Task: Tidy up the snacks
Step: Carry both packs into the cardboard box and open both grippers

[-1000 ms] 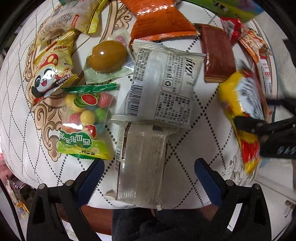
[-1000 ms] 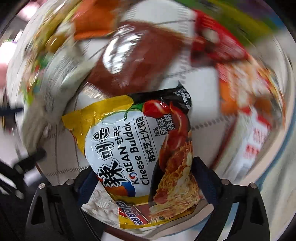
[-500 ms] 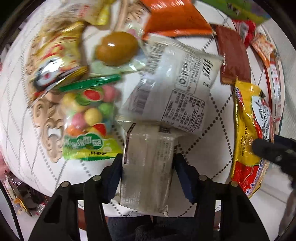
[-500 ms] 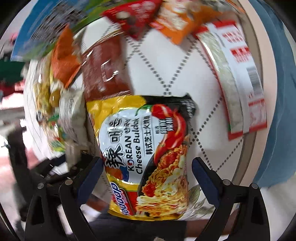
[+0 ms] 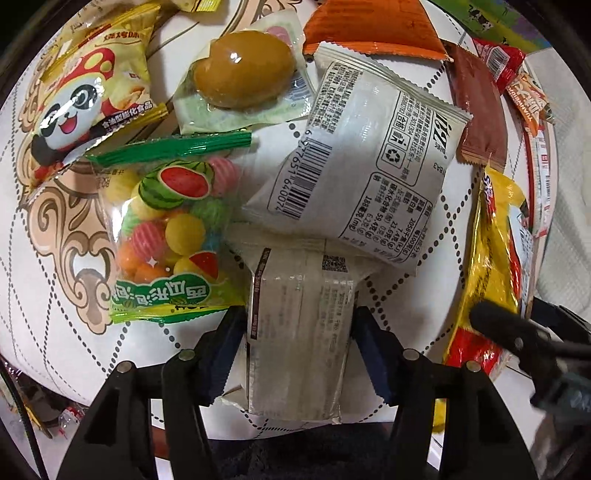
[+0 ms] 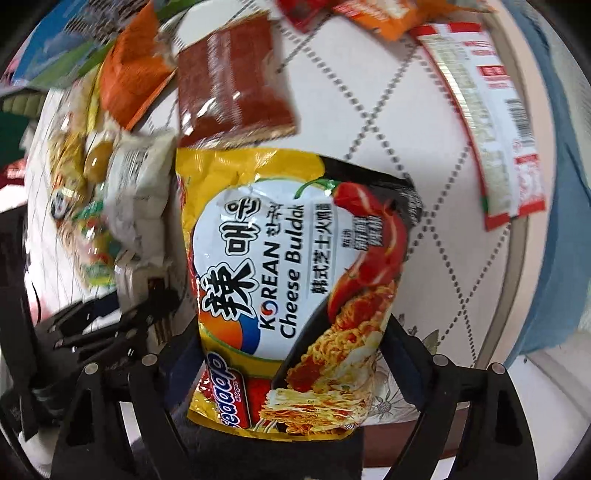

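Note:
A pale grey wrapped packet (image 5: 295, 280) lies at the near edge of the round white table (image 5: 74, 314). My left gripper (image 5: 299, 317) points down with a blue pad on each side of that packet. The pads press its edges while the jaws ease slightly apart. A yellow Korean cheese noodle packet (image 6: 295, 240) lies near the table's right edge, seen edge-on in the left wrist view as the noodle packet (image 5: 491, 258). My right gripper (image 6: 291, 332) is closing on it, and both pads touch its sides.
Around the grey packet lie a white barcode packet (image 5: 362, 173), a watermelon candy bag (image 5: 170, 229), a panda snack (image 5: 85, 99), a brown egg pouch (image 5: 243, 74), an orange packet (image 5: 373, 29) and a brown packet (image 6: 232, 77). A long red-and-white packet (image 6: 491, 110) lies at the right rim.
My left gripper came down and went from wide open to pinching the grey packet. My right gripper rolled, and its jaws closed in onto the noodle packet's sides.

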The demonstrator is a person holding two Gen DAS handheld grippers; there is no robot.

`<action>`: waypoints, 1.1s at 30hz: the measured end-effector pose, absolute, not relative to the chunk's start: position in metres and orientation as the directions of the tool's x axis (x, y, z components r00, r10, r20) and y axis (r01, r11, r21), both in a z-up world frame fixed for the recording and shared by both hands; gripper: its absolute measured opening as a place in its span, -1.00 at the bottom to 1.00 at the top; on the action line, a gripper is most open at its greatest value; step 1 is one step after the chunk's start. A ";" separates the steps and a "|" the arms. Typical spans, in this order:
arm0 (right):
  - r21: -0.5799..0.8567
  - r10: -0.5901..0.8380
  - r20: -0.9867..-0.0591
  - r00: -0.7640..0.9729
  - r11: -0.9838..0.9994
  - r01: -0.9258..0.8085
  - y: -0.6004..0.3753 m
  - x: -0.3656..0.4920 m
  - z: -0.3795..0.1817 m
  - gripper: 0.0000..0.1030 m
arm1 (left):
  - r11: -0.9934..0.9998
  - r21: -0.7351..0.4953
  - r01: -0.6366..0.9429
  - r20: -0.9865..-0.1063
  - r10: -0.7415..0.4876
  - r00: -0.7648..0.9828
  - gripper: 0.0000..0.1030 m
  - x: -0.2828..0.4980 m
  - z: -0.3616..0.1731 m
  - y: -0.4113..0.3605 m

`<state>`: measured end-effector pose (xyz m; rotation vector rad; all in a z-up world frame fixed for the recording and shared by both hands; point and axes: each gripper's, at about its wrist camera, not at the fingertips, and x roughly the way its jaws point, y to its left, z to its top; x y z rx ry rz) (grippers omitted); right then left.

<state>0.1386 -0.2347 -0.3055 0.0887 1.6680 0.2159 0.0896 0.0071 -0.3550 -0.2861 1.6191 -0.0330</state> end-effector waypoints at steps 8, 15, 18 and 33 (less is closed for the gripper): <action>0.129 0.130 -0.991 -0.037 0.991 0.016 -0.216 0.124 -0.315 0.71 | 0.971 -0.210 -0.118 -0.977 -0.213 -0.011 0.10 0.085 -0.339 0.035; 0.127 0.125 -0.991 0.042 0.990 0.058 -0.202 0.080 -0.282 0.70 | 0.966 -0.250 -0.061 -0.968 -0.251 0.003 0.09 0.061 -0.303 0.042; 0.157 0.152 -0.986 0.072 0.986 0.063 -0.210 0.070 -0.262 0.70 | 0.960 -0.277 -0.043 -0.961 -0.276 0.019 0.09 0.059 -0.277 0.049; 0.338 0.363 -0.871 0.332 0.932 -0.132 -0.206 0.166 -0.089 0.70 | 0.945 -0.325 0.022 -0.884 -0.312 0.348 -0.10 0.217 -0.089 0.056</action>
